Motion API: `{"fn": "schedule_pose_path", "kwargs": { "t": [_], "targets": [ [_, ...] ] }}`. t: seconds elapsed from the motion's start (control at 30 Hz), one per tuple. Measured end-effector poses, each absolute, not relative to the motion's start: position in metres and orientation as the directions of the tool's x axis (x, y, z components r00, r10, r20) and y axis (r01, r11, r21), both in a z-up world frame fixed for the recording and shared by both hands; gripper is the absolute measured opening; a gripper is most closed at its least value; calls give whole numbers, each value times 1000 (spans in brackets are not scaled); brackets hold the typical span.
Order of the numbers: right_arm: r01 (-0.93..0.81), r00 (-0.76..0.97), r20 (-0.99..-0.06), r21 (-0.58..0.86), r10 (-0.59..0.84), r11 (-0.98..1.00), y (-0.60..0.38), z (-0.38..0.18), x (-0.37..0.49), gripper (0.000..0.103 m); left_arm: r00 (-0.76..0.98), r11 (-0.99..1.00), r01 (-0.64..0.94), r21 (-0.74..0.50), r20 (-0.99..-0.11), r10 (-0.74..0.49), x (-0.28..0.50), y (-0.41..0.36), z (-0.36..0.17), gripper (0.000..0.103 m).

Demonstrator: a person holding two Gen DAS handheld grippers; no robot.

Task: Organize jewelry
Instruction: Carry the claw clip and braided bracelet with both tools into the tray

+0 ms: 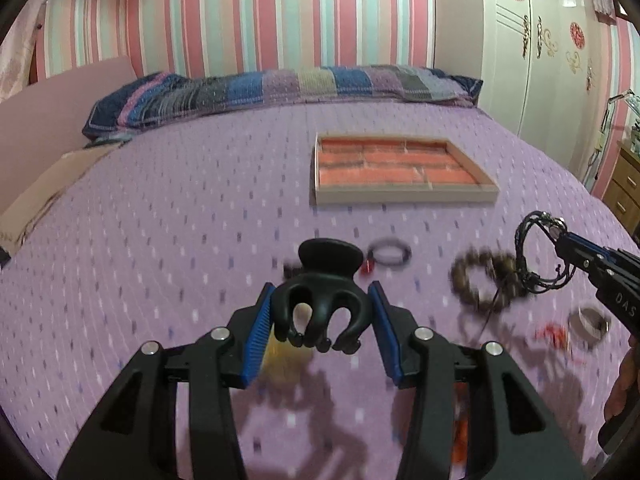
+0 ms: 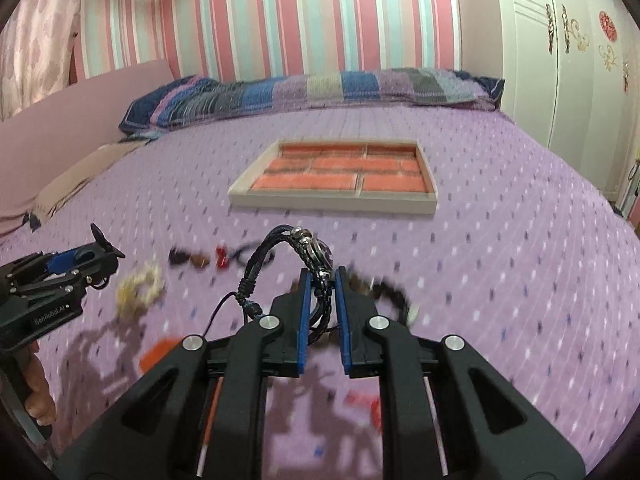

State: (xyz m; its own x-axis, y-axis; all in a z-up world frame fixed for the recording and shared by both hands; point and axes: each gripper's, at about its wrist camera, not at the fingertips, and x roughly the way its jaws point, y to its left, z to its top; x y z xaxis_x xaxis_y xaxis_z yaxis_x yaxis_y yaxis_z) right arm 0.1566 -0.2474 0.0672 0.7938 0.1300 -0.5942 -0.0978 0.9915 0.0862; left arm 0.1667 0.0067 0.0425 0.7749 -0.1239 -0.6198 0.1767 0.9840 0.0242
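Left wrist view: the left hand-held gripper (image 1: pixel 322 320) is clamped on a black claw hair clip (image 1: pixel 320 300), blue pads pressing its two sides, teeth hanging toward the camera, clear of the purple bed cover (image 1: pixel 160 220). The right hand-held gripper (image 2: pixel 322 280) is closed tight on a black braided bracelet (image 2: pixel 280 256), whose loop with metal beads stands up above the pads and whose cord tail dangles to the left. Both items are held in the air above the bed.

The compartment tray (image 2: pixel 336 202) with orange lining lies farther up the bed, well apart from both grippers; its cells appear empty, though blur makes this uncertain. Loose pieces lie on the cover between grippers and tray: a brown bead bracelet (image 1: pixel 484 280), a dark ring bracelet (image 1: pixel 390 254), a pale bracelet (image 2: pixel 138 286), a metal bangle (image 1: pixel 588 320).

Risks noted:
- The clip is held by its curved sides; it could pivot or slip out in transit.
- The bracelet's dangling cord may snag the loose pieces or the tray rim.
- The soft bed may let the tray tilt under pressure.
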Motion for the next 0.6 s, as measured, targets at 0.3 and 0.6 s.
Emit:
{"fn": "schedule_pose_path", "kwargs": {
  "t": [0.3, 0.6],
  "targets": [
    [-56, 800, -596, 36, 67, 998, -272, 88, 281, 13, 771, 974, 225, 16, -614, -168, 295, -38, 82, 47],
    [-19, 736, -677, 18, 26, 1000, -294, 56, 431, 13, 662, 975, 222, -13, -732, -161, 457, -84, 42, 47]
  ]
}}
